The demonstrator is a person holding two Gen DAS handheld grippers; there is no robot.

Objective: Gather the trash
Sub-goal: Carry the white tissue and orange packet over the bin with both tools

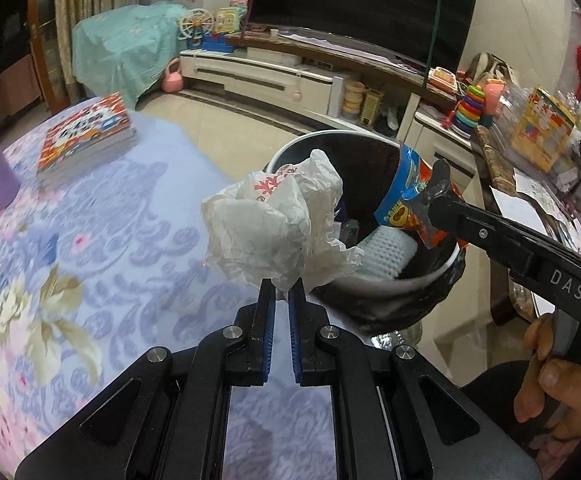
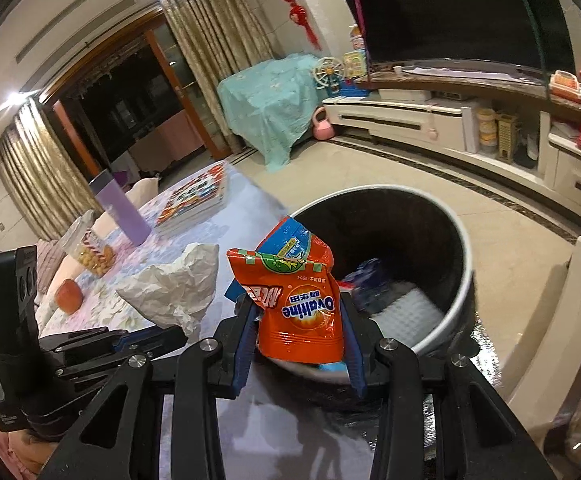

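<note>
The trash bin stands at the edge of your floral table, with some trash already lying inside. Your left gripper has its fingers narrow, pinching the lower corner of the crumpled white paper, which rises above the tips, just beside the bin rim. Your right gripper holds the orange Ovaline packet between its two fingers, upside down, over the near rim of the bin.
</note>
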